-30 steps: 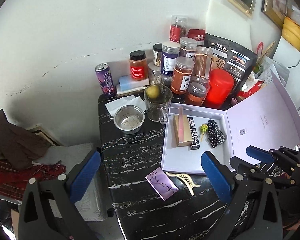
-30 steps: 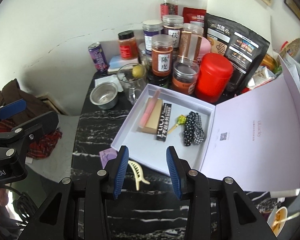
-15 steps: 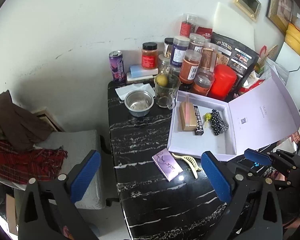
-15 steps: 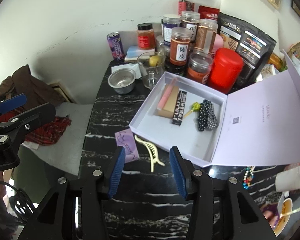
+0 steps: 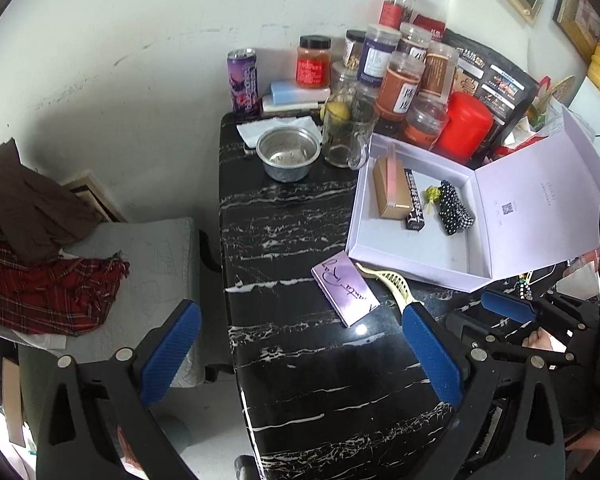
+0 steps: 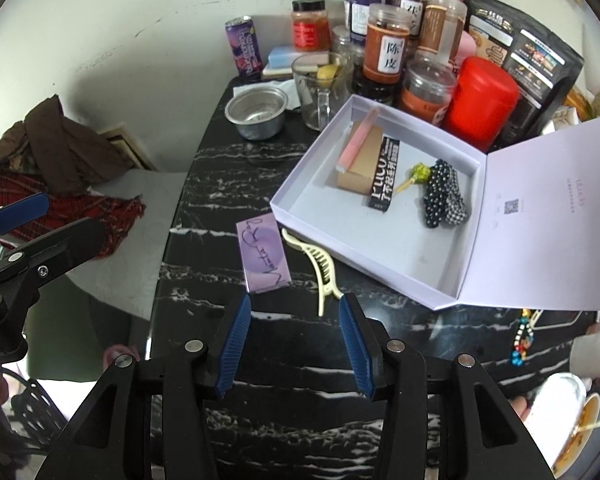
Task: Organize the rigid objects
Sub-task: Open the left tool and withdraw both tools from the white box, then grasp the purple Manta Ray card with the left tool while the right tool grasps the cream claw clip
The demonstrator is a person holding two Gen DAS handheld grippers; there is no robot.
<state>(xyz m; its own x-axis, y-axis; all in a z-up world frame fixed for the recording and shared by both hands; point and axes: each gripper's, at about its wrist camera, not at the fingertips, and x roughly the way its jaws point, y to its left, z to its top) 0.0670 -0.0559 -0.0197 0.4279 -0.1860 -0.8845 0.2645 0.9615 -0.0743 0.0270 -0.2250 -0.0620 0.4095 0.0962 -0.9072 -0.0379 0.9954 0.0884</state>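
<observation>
1. The black marble table [image 6: 284,364] stands against a white wall.
2. One open white box [image 6: 380,240] holds four items.
3. One purple card [image 6: 263,255] and one cream hair claw [image 6: 320,264] lie beside it.
4. The left gripper [image 5: 300,352] gapes wide and empty; the right gripper [image 6: 295,346] is partly open and empty.

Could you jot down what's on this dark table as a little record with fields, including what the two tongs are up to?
Surface: black marble-pattern table
Open box: white box, lid folded back to the right
Inside box: tan carton, black packet, polka-dot fabric item
Loose beside box: purple card, cream hair claw
Back of table: metal bowl, glass mug, red canister, spice jars
Left tongs: open, empty
Right tongs: open, empty, above the table near the hair claw
</observation>
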